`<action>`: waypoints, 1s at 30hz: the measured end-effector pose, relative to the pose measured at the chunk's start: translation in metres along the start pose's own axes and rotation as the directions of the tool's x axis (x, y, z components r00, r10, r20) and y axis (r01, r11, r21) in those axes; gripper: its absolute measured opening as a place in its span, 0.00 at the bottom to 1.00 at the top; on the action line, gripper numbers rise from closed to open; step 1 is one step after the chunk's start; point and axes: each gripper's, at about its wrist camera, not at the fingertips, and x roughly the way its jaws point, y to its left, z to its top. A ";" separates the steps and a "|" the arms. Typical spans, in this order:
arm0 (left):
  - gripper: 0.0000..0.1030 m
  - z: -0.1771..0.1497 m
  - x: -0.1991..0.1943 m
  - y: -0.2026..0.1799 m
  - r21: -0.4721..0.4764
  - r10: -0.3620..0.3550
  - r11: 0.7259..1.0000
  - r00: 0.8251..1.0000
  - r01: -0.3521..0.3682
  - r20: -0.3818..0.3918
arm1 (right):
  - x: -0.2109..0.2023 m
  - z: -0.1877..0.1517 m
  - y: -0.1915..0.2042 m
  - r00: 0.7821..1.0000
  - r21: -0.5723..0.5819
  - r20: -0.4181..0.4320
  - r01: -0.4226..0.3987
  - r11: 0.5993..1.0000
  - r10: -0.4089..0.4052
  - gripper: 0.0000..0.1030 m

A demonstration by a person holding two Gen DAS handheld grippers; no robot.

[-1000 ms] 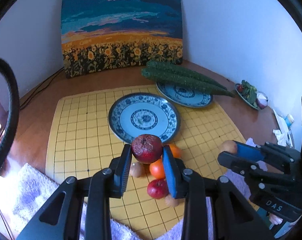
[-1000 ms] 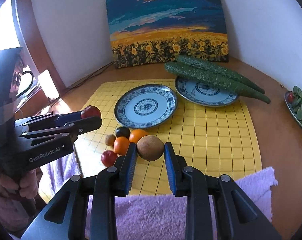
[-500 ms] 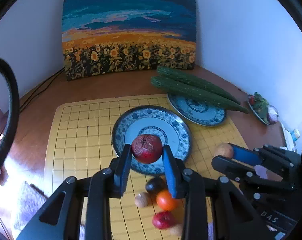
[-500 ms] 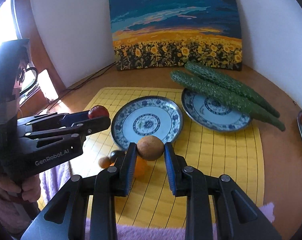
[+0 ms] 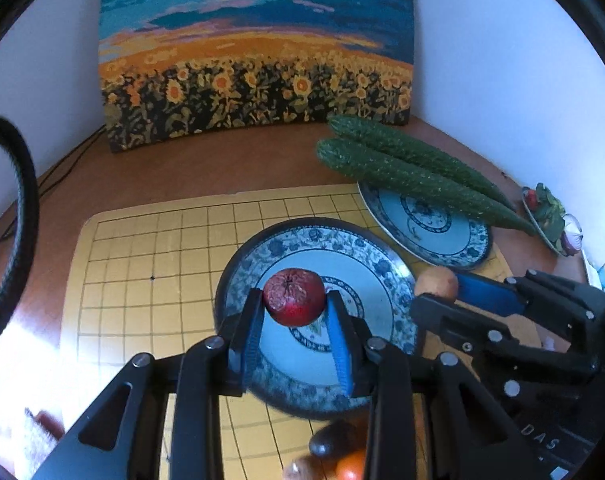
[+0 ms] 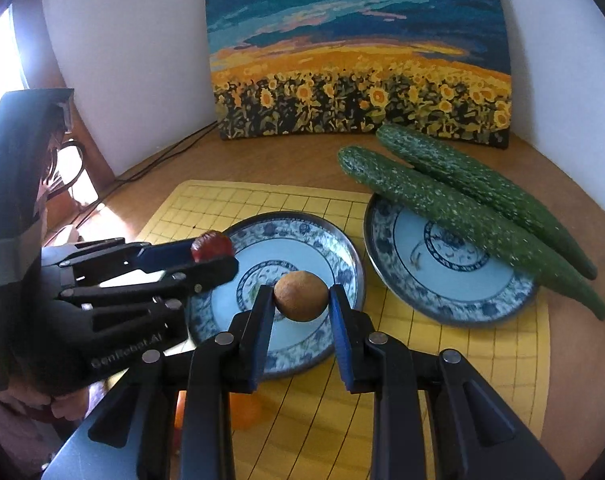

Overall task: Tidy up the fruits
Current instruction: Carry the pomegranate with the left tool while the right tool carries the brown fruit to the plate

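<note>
My left gripper [image 5: 294, 312] is shut on a wrinkled dark red fruit [image 5: 294, 297] and hangs over the near blue-and-white plate [image 5: 386, 276]. My right gripper [image 6: 301, 300] is shut on a round brown fruit [image 6: 300, 296] above the same plate [image 6: 334, 248]. Each gripper shows in the other's view: the right one [image 5: 438, 286] with the brown fruit [image 5: 436, 282] at the plate's right rim, the left one [image 6: 218, 252] with the red fruit [image 6: 211, 245] at its left rim. Loose fruits lie behind the grippers: a dark one [image 5: 332, 438] and an orange one [image 5: 352, 466].
A second patterned plate [image 6: 446, 280] to the right carries two long cucumbers [image 6: 462, 208]. A yellow grid mat [image 5: 150, 264] lies under both plates. A sunflower painting [image 6: 358, 92] leans on the wall. A small dish of vegetables [image 5: 548, 216] sits at the far right.
Both grippers have moved forward together from the fruit pile to above the near plate, each still holding its fruit. The loose fruits and purple towel have slid towards the bottom of both views.
</note>
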 end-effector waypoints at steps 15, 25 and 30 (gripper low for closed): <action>0.32 0.011 0.034 0.011 -0.031 0.034 0.999 0.999 -0.035 -0.013 | 0.045 0.007 -0.002 0.999 -0.083 -0.003 0.036 0.996 -0.036 0.28; 0.32 0.010 0.039 0.011 -0.026 0.038 0.999 0.999 -0.038 -0.011 | 0.051 0.010 -0.008 0.999 -0.039 -0.012 0.031 0.999 -0.031 0.28; 0.34 0.010 0.038 0.011 -0.026 0.040 0.999 0.999 -0.040 -0.014 | 0.053 0.010 -0.010 1.000 -0.012 -0.013 0.018 1.000 -0.018 0.29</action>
